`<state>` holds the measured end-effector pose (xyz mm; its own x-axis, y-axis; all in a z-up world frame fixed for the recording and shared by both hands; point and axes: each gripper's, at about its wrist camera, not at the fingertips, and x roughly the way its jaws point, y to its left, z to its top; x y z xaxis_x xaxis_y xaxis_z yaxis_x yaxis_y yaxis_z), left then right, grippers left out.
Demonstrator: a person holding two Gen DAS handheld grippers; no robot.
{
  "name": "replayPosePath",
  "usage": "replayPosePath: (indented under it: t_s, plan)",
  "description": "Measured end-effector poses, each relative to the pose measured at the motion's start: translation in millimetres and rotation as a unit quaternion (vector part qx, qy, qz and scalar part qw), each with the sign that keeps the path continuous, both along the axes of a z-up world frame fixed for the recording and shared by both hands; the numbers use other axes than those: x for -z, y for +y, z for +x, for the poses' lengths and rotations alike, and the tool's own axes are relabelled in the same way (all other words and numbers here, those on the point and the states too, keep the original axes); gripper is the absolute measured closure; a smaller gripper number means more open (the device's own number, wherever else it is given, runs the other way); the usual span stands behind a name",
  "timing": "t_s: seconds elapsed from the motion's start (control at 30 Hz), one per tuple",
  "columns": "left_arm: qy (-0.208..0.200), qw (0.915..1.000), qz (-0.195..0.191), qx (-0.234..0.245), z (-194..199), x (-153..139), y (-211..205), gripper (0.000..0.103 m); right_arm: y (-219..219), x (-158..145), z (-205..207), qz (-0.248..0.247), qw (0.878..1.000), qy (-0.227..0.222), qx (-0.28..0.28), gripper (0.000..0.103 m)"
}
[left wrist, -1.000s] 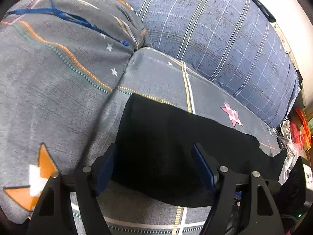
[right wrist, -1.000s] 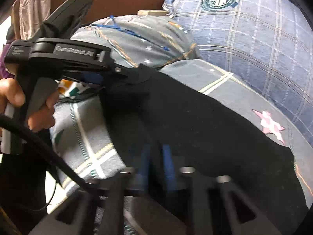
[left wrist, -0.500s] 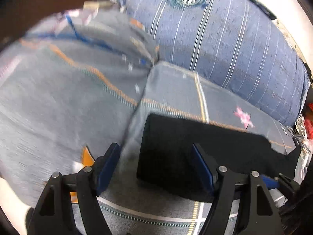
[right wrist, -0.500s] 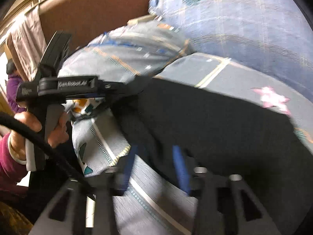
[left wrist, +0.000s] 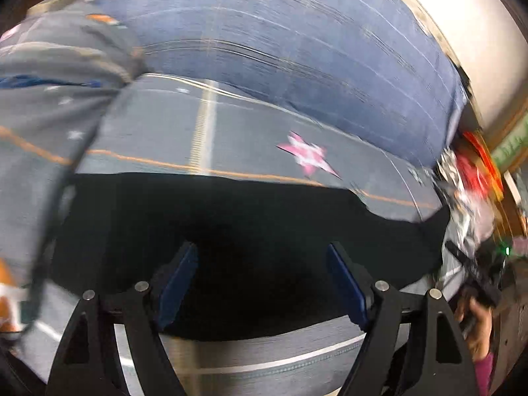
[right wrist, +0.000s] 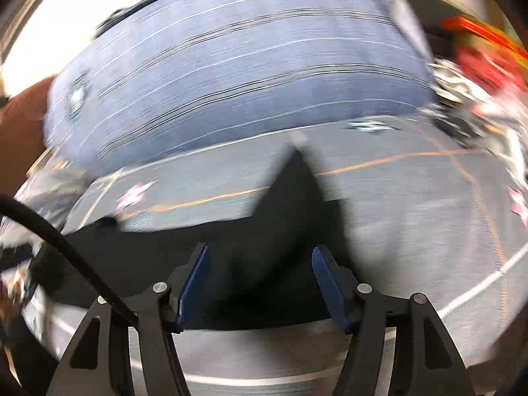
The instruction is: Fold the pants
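Black pants (left wrist: 231,227) lie flat on a grey patterned bed sheet (left wrist: 231,132), stretched left to right. My left gripper (left wrist: 262,280) is open and empty, hovering over the pants' near edge. In the right wrist view the pants (right wrist: 283,231) show a pointed corner reaching away. My right gripper (right wrist: 259,283) is open and empty above that dark cloth. Both views are motion-blurred.
A blue plaid pillow (left wrist: 297,49) lies along the far side, also in the right wrist view (right wrist: 231,82). A grey patterned cushion (left wrist: 49,76) sits at the left. Red and white clutter (left wrist: 472,178) is beyond the bed's right end.
Both grippers have swung to the right along the pants. My right gripper, nearly shut a second ago, has opened. The left gripper stayed open.
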<state>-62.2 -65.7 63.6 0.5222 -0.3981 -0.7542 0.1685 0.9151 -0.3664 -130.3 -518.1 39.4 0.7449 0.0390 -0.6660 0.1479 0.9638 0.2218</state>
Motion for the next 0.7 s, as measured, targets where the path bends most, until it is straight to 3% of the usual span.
replayPosePath:
  t_s: [0.2, 0.27, 0.33, 0.57, 0.6, 0.63, 0.67, 0.7]
  plan:
    - [-0.001, 0.9962, 0.016, 0.086, 4, 8, -71, 0.024, -18, 5, 14, -0.036, 0.999, 0.022, -0.024, 0.037]
    - [0.005, 0.994, 0.02, 0.108, 7, 12, -93, 0.024, -13, 7, 20, -0.048, 0.998, 0.023, -0.044, 0.049]
    - [0.008, 0.9914, 0.025, 0.129, 8, 18, -111, 0.024, -5, 11, 27, -0.07, 0.995, 0.03, -0.058, 0.051]
    - [0.01, 0.9878, 0.033, 0.152, 8, 25, -142, 0.024, -2, 32, 58, -0.069, 0.991, 0.06, -0.101, 0.053]
    - [0.011, 0.9882, 0.031, 0.15, 7, 26, -141, 0.024, -1, 34, 60, -0.054, 0.99, 0.059, -0.116, 0.061]
    - [0.013, 0.9885, 0.031, 0.148, 8, 26, -141, 0.024, 0, 34, 61, -0.042, 0.99, 0.056, -0.125, 0.084]
    - [0.016, 0.9889, 0.03, 0.145, 8, 27, -139, 0.024, 1, 34, 60, -0.034, 0.99, 0.052, -0.13, 0.093]
    - [0.018, 0.9892, 0.029, 0.142, 8, 26, -137, 0.024, 3, 32, 59, -0.037, 0.989, 0.052, -0.131, 0.093]
